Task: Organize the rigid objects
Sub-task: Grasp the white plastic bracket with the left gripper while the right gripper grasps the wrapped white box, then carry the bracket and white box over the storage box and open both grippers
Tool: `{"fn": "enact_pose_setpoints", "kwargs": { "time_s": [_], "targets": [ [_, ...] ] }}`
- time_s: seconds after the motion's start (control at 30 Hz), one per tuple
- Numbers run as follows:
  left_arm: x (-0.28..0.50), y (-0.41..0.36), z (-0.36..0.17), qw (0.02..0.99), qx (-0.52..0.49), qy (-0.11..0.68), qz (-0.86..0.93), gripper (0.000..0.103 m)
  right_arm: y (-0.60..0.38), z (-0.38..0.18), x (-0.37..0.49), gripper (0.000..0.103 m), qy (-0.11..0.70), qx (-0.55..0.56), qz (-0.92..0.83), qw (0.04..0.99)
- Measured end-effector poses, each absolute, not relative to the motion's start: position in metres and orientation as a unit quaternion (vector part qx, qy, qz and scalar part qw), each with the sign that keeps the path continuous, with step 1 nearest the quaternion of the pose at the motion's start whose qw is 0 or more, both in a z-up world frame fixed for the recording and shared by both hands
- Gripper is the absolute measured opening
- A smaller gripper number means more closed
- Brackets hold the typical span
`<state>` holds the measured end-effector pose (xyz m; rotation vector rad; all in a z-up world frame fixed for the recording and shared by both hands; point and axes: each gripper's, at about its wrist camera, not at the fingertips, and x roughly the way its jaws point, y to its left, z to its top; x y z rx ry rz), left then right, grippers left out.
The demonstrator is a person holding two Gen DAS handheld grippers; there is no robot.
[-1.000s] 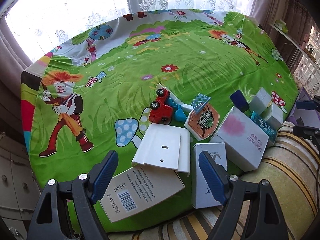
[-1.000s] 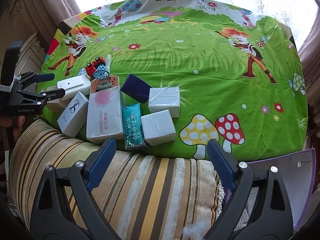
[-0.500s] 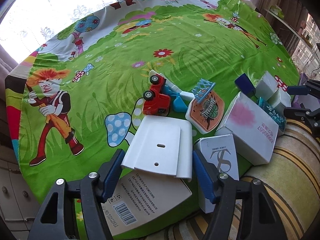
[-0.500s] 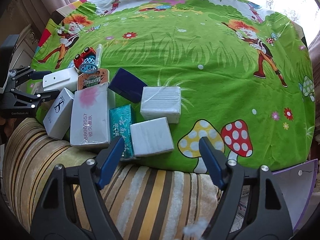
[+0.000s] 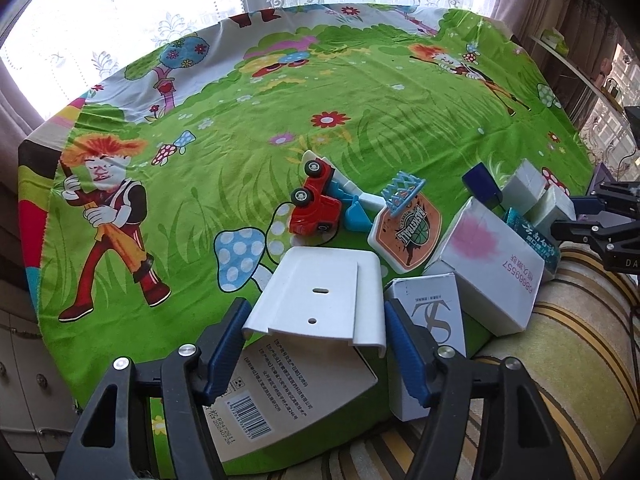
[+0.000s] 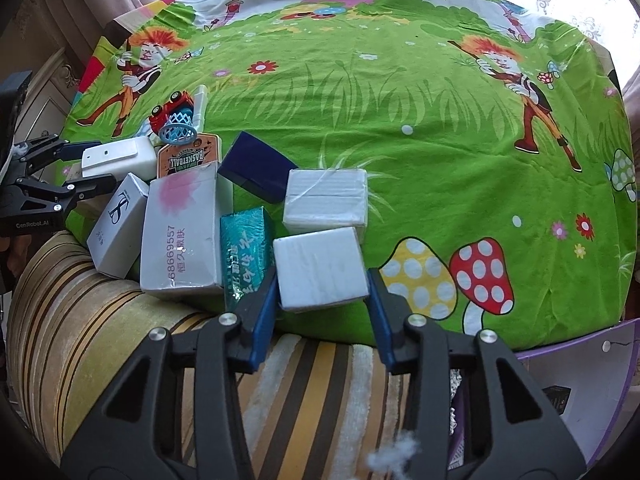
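Smooth white plastic bracket (image 5: 320,296) — curved edges, two small holes, long axis running away from the camera — pinched by left gripper (image 5: 314,354) atop a flat cardboard box (image 5: 288,392). Right gripper (image 6: 322,312) closing on a film-wrapped white block (image 6: 320,268), blue pads touching both sides, near the cartoon-print cloth (image 6: 400,100) edge.

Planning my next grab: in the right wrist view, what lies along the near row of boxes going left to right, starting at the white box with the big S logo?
S-logo white box → tall white box with a pink smudge → teal packet → plain white block, which sits between the right gripper's closing jaws.
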<state>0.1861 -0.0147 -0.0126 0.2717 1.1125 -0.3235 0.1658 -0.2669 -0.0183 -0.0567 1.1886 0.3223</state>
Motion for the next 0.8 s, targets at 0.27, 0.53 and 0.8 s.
{"fn": "enact_pose_setpoints", "kwargs": {
  "time_s": [0.27, 0.53, 0.8],
  "targets": [
    [0.181, -0.01, -0.001, 0.84, 0.112, 0.509, -0.151, 0.067, -0.273, -0.007, 0.16, 0.047, 0.544, -0.017, 0.143, 0.827],
    [0.178, -0.009, 0.002, 0.847, 0.098, 0.5, -0.152, 0.066, -0.272, -0.001, 0.154, 0.047, 0.535, -0.019, 0.141, 0.833],
    [0.184, -0.004, 0.009, 0.86, 0.076, 0.485, -0.142, 0.065, -0.273, 0.002, 0.153, 0.047, 0.53, -0.019, 0.137, 0.836]
  ]
}}
